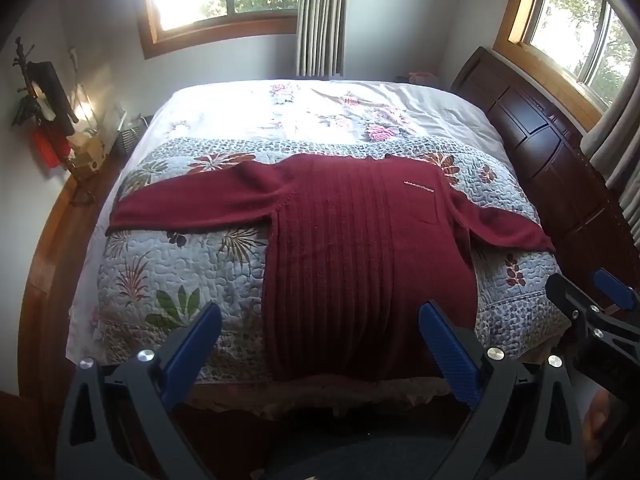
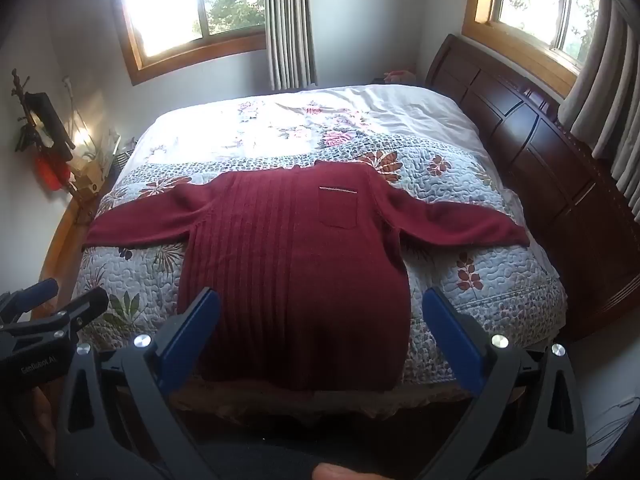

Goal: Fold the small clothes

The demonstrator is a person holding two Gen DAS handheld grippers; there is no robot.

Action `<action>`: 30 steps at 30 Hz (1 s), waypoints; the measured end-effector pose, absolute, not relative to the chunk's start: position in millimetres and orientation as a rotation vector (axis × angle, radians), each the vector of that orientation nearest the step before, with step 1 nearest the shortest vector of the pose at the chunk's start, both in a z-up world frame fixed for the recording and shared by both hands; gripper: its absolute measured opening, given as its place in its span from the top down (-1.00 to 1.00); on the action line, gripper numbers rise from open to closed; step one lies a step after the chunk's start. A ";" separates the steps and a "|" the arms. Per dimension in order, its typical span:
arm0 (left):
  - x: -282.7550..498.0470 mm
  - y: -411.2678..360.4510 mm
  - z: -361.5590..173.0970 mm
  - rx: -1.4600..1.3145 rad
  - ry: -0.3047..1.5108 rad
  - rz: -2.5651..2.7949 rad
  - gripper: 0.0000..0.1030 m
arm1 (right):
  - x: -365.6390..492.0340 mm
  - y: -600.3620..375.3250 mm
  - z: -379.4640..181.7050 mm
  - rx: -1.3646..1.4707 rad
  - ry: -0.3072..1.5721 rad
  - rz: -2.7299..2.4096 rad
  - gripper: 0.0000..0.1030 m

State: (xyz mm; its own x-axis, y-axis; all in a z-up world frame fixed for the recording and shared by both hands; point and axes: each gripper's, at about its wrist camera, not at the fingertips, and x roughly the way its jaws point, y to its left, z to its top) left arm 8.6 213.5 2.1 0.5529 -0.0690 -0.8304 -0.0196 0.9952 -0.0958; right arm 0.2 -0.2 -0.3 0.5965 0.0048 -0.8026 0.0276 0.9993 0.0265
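Nearest the lens, the left gripper (image 1: 320, 332), black-framed with blue ribbed pads, hangs with its jaws spread wide and nothing between them, held back from the foot of the bed, apparently so the whole garment can be taken in before a grasp is chosen. The right gripper (image 2: 322, 320) is of the same build, equally wide open and empty, beside its partner at about 3 o'clock in the left wrist view. Beyond them the dark red ribbed knit sweater (image 2: 296, 276) lies face up and flat on the pale blue quilted floral bedspread (image 2: 480, 280), hem at 6 o'clock near the bed's edge, neckline toward 12 o'clock, and a chest pocket (image 2: 338, 208) showing. Both sleeves stretch out, one toward 9 o'clock, the other toward 3 o'clock, a layout that likely readies them for folding inward first. No fold looks started yet. Farther off stands the dark wooden headboard (image 2: 520, 136) at 2 o'clock.
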 end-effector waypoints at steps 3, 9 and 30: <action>8.4 213.4 1.6 -0.100 0.987 -0.031 -0.93 | 0.1 -0.4 -0.3 0.037 0.932 -0.013 -0.95; 6.8 213.8 2.6 -0.097 0.984 -0.033 -0.93 | 0.2 -0.1 -0.4 0.035 0.933 -0.014 -0.95; 11.2 210.3 1.2 -0.089 0.985 -0.027 -0.93 | 2.7 0.3 -1.7 0.030 0.931 -0.014 -0.95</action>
